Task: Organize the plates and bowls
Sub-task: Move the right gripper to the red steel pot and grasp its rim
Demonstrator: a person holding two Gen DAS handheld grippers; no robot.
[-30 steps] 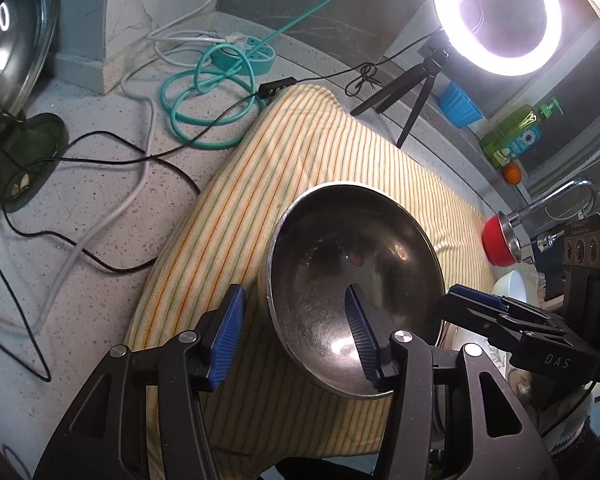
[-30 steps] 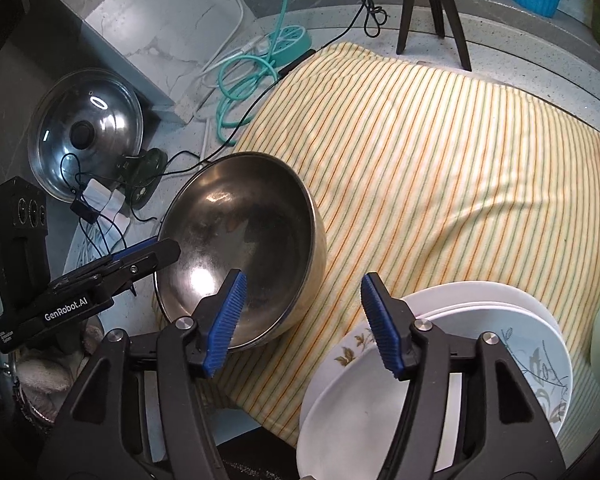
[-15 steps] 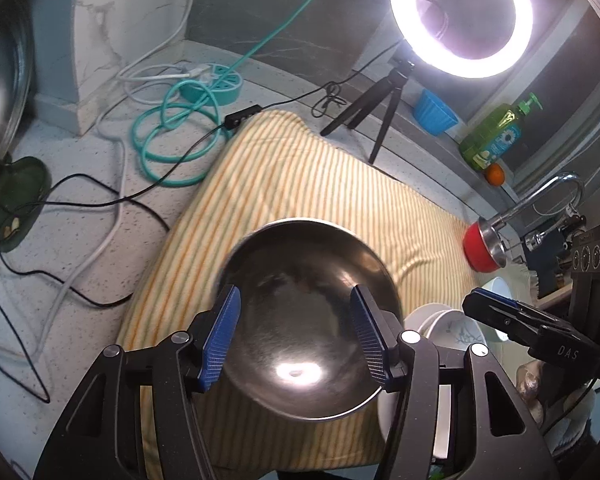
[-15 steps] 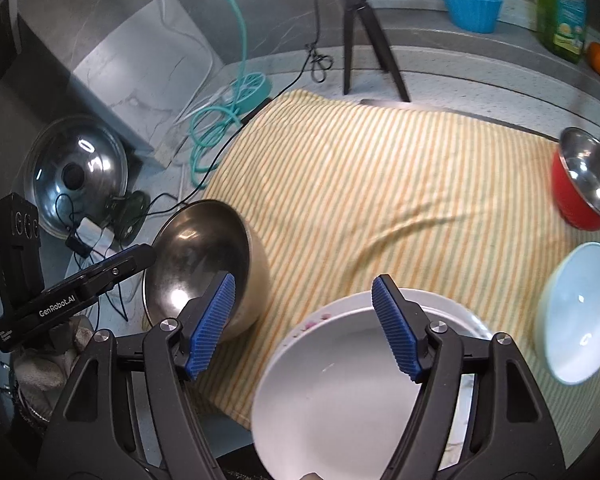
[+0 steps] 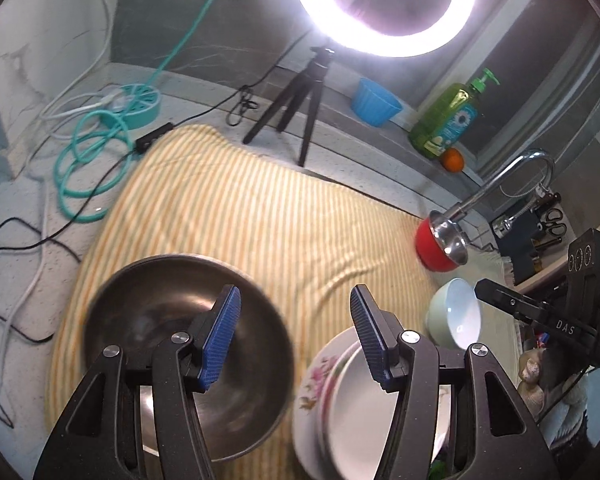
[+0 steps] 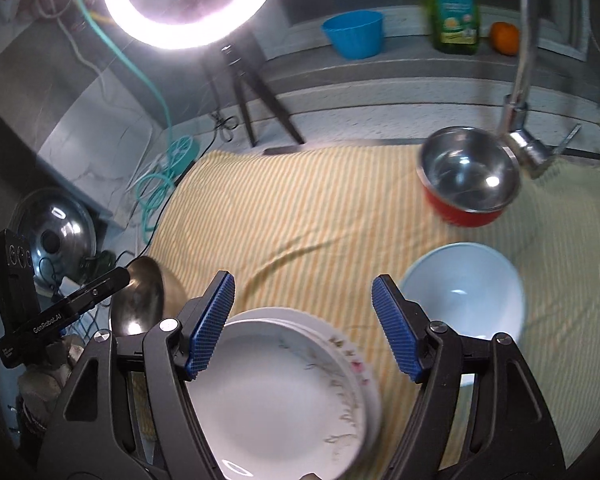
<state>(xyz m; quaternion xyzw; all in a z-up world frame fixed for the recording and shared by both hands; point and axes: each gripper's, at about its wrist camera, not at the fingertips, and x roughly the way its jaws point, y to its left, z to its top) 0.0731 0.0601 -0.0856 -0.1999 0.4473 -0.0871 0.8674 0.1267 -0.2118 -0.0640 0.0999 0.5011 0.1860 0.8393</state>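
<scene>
On striped cloth (image 5: 260, 216) | round steel bowl (image 5: 172, 320); glossy plates (image 6: 284, 392), seemingly 2 | both grippers wide, empty

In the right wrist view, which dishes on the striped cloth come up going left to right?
Large steel bowl → stack of white plates → pale blue bowl. The red bowl sits farther back, above the pale blue one.

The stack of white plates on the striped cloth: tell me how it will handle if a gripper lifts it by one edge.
The stack of white plates looks glazed and glossy, so the pads would probably slip. Several plates lie loosely nested, rims offset, so a one-edge lift would likely take only the top one or let them slide apart. They look like ceramic, probably heavy and chippable; the striped cloth might soften a drop.
</scene>
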